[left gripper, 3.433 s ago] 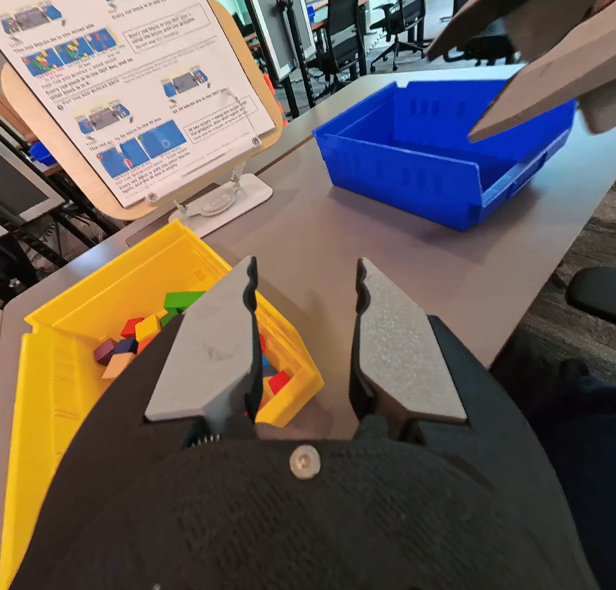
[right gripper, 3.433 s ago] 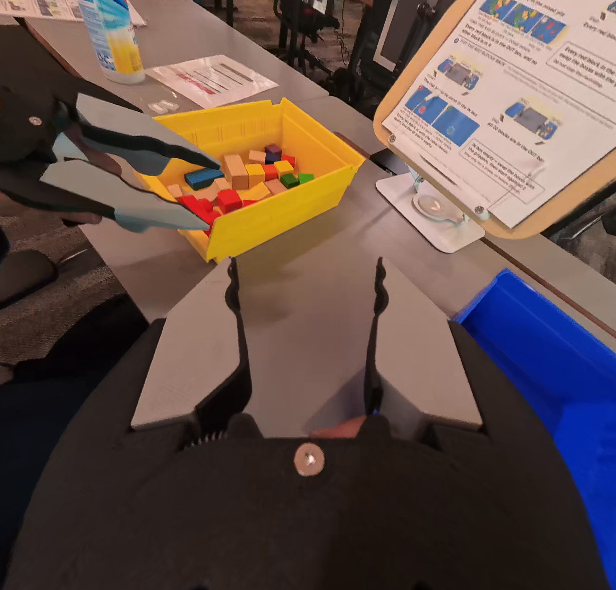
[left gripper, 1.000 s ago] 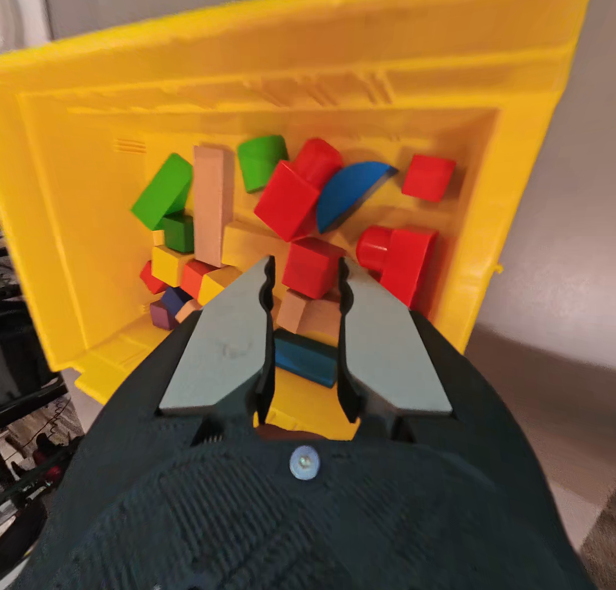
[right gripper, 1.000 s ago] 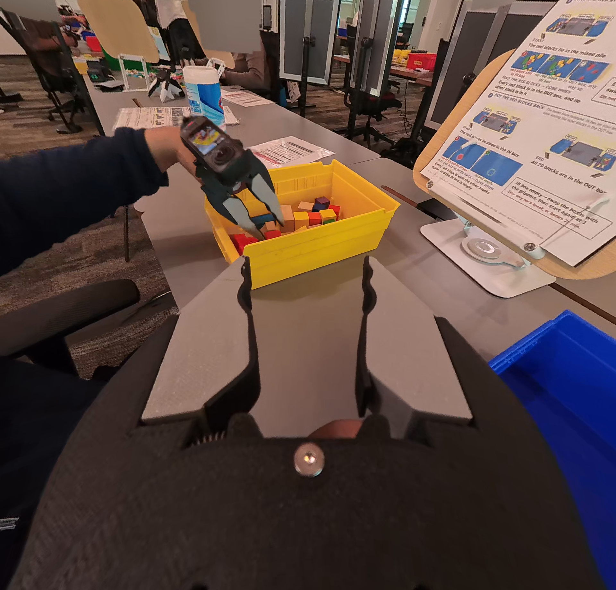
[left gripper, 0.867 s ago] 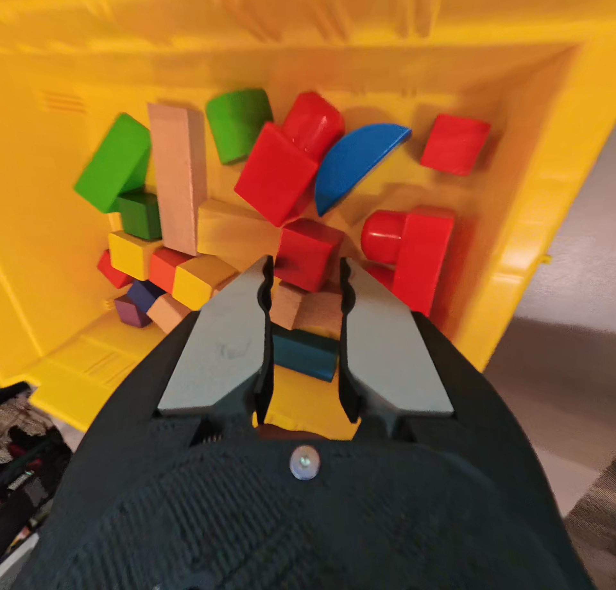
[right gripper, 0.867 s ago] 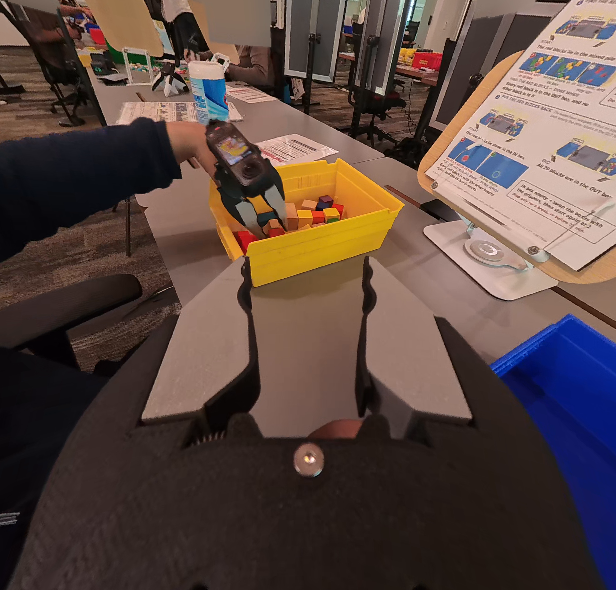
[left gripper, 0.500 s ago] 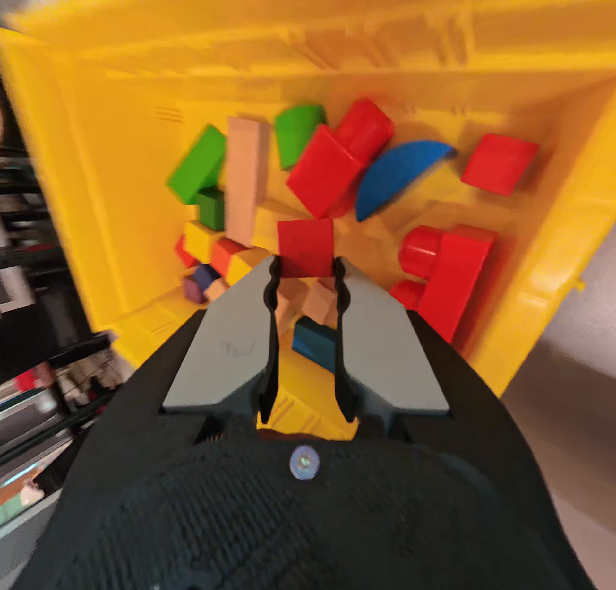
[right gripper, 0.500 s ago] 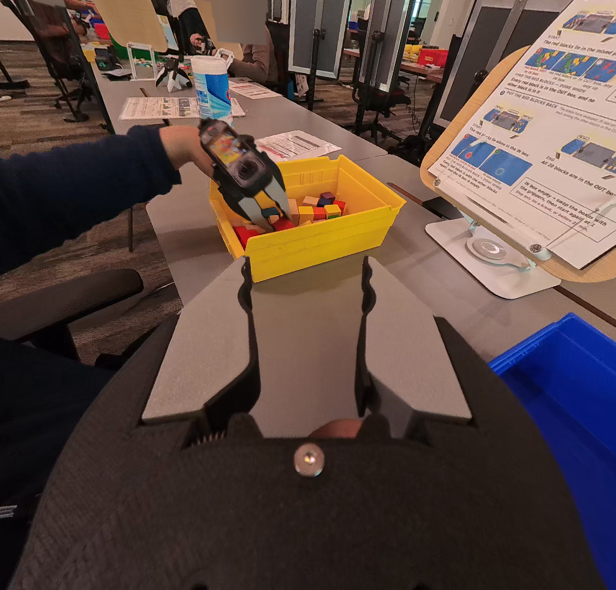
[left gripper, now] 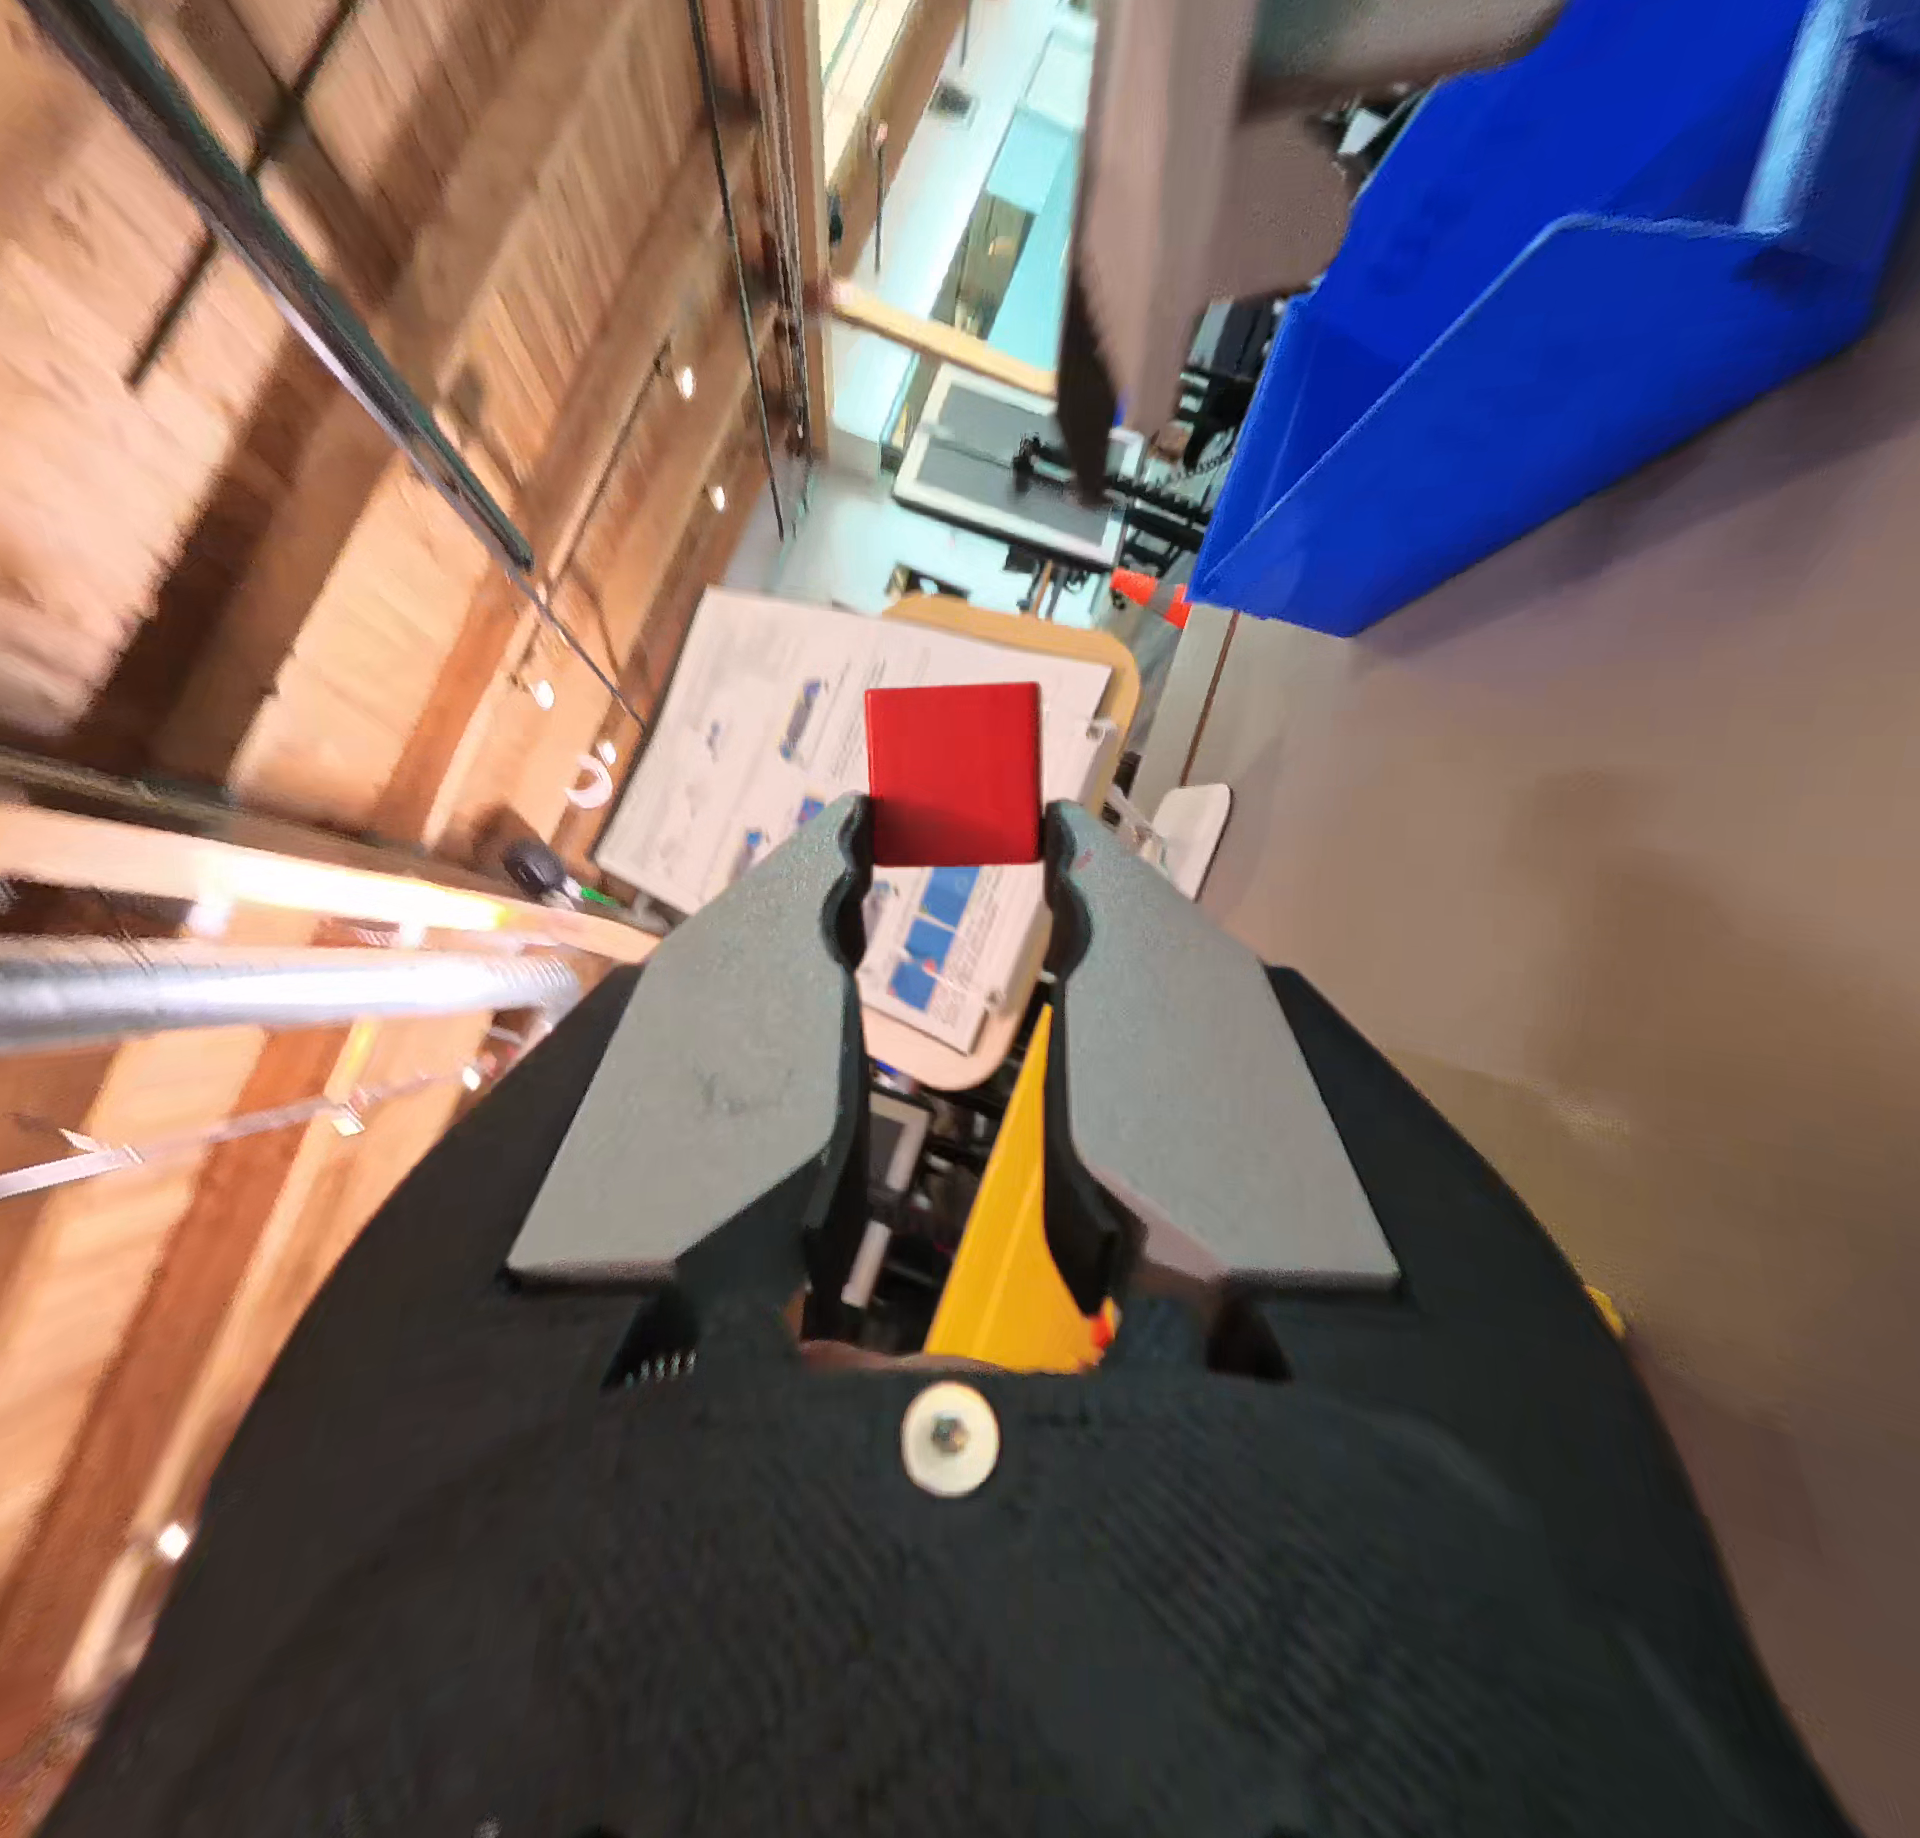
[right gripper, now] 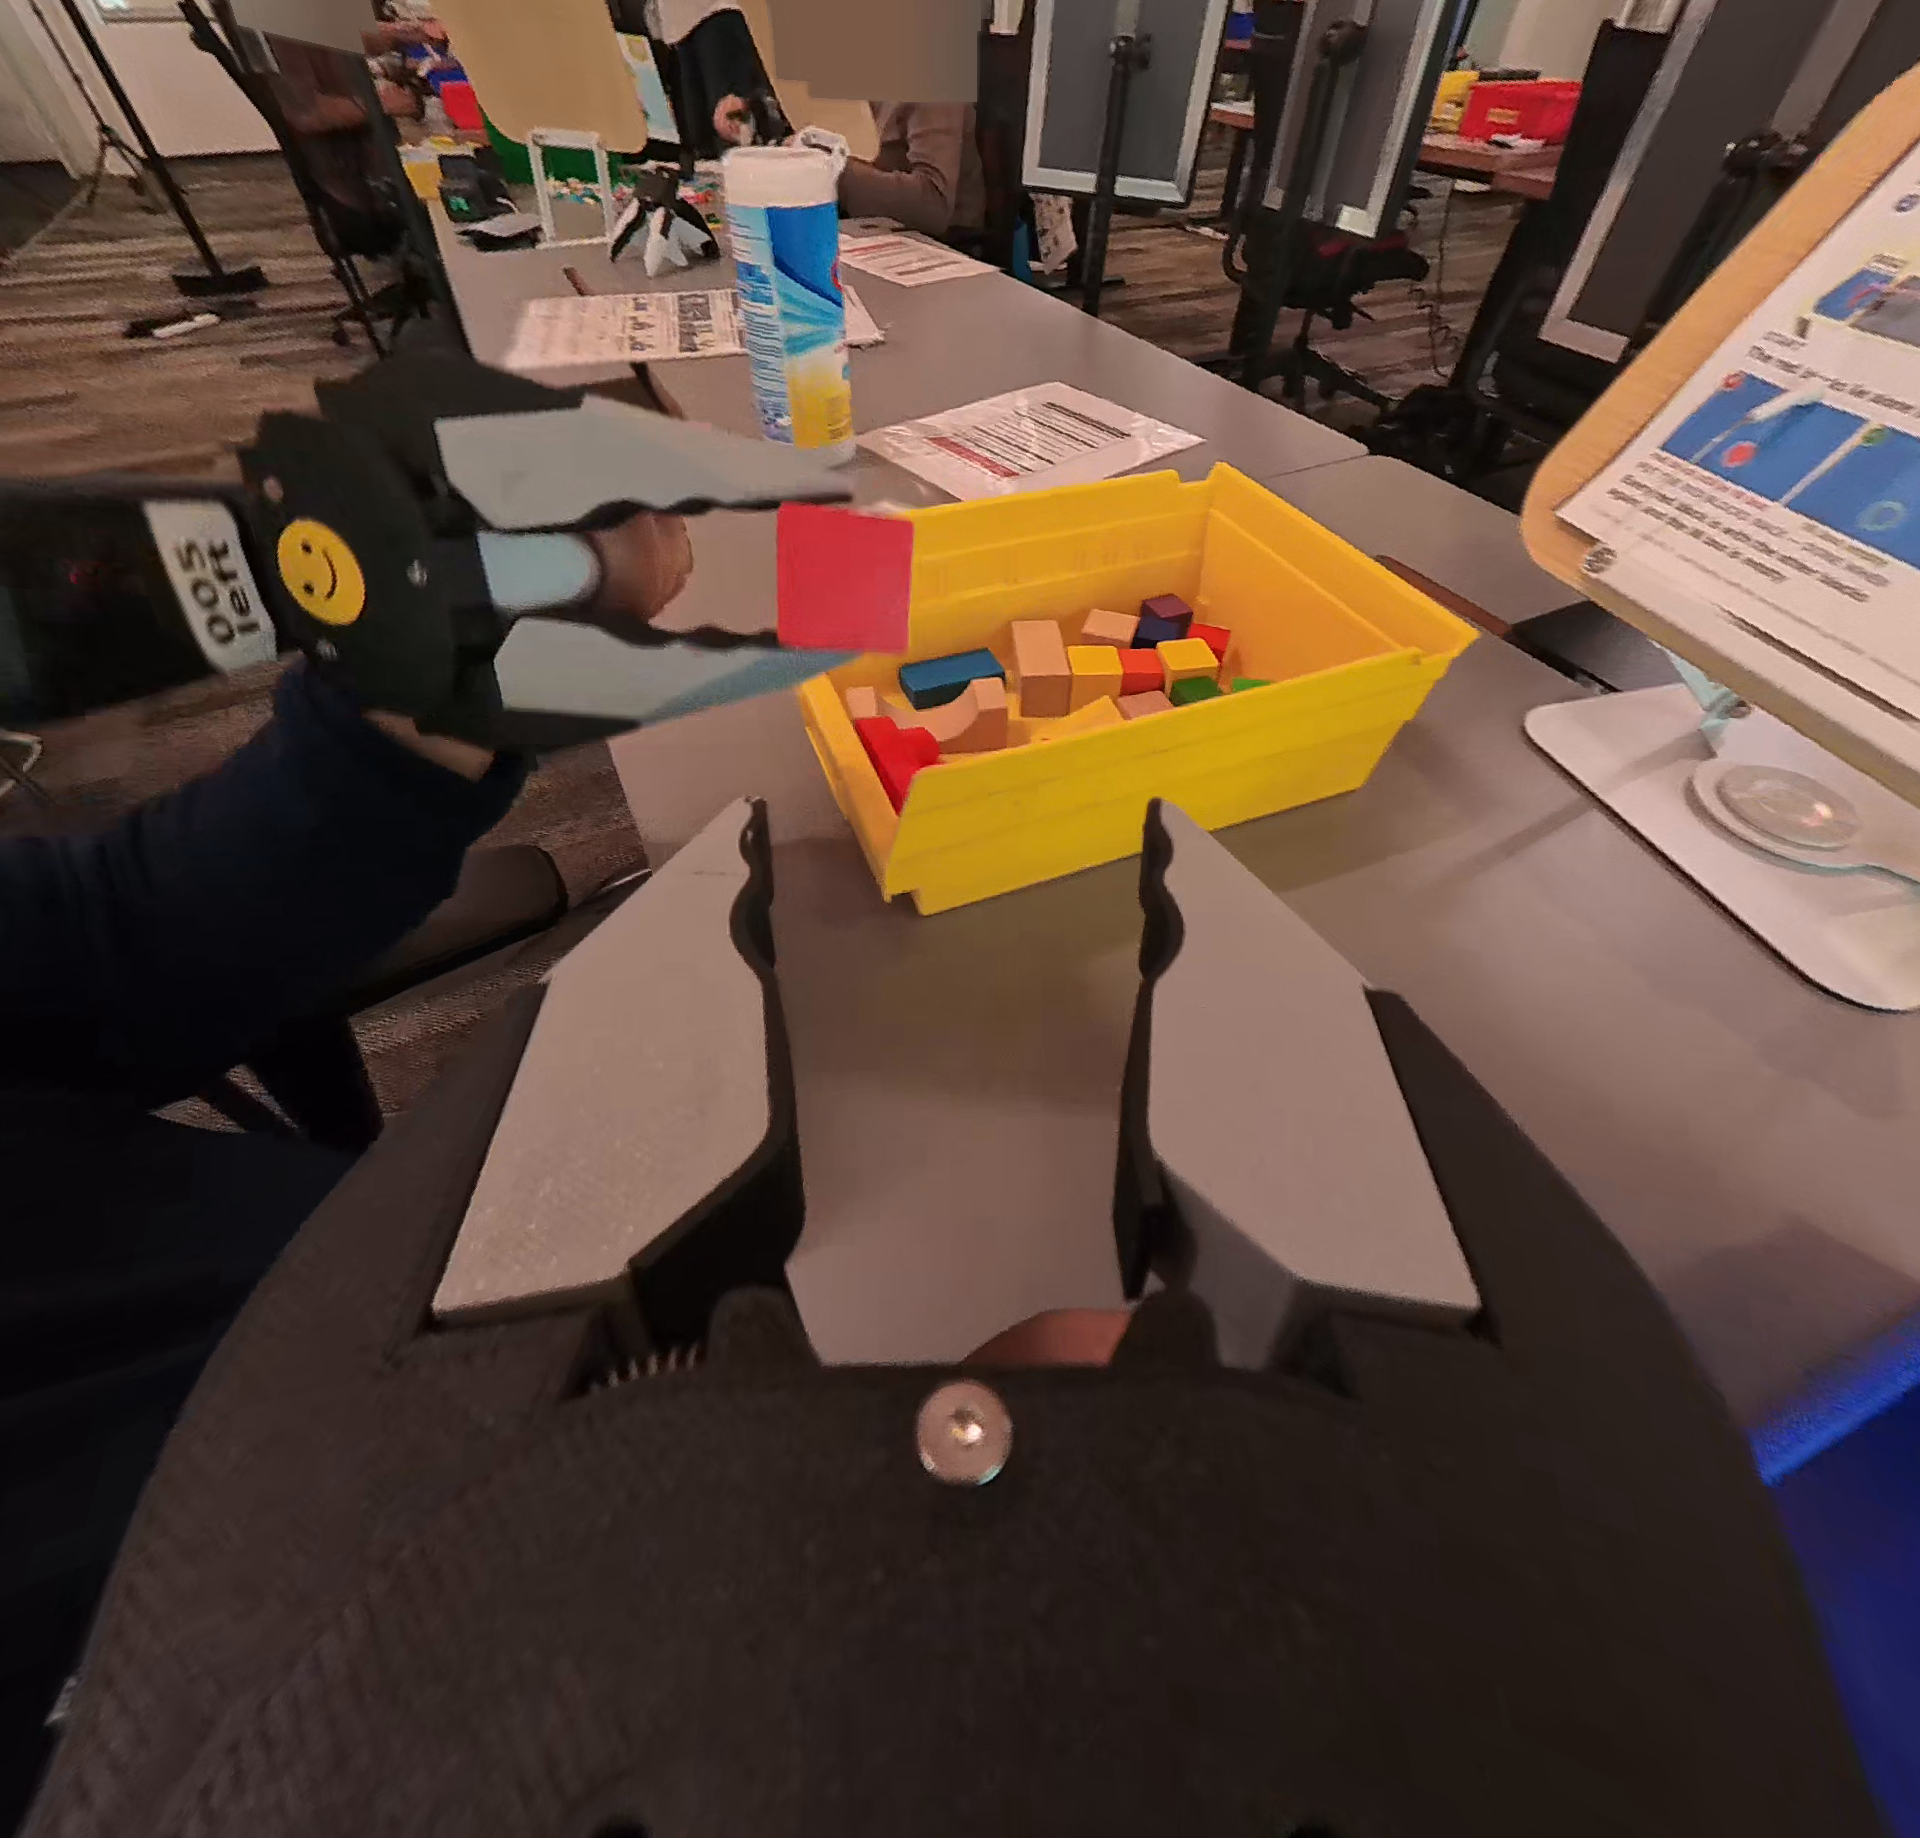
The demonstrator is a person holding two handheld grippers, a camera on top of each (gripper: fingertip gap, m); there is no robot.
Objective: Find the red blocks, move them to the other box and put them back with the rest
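Note:
My left gripper [left gripper: 954, 832] is shut on a red cube [left gripper: 953, 773] held at its fingertips. The right wrist view shows that gripper [right gripper: 831, 578] lifted sideways above the near left corner of the yellow box [right gripper: 1143, 801], with the red cube [right gripper: 844, 578] in it. The yellow box holds several mixed blocks, among them red blocks [right gripper: 896, 749] at its near left end. The blue box [left gripper: 1538, 313] stands at the upper right of the left wrist view, and only its edge [right gripper: 1849, 1456] shows at the right. My right gripper [right gripper: 954, 874] is open and empty over the grey table [right gripper: 1455, 957].
An instruction board on a white stand [right gripper: 1766, 500] rises right of the yellow box. A wipes canister [right gripper: 790, 302] and papers [right gripper: 1029, 432] lie beyond it. A dark sleeve [right gripper: 187, 936] holds the left gripper. A chair and carpet lie off the table's left edge.
My left gripper closed on the red cube inside the yellow box, lifted it out and rolled sideways toward the blue box. My right gripper has stayed open in place.

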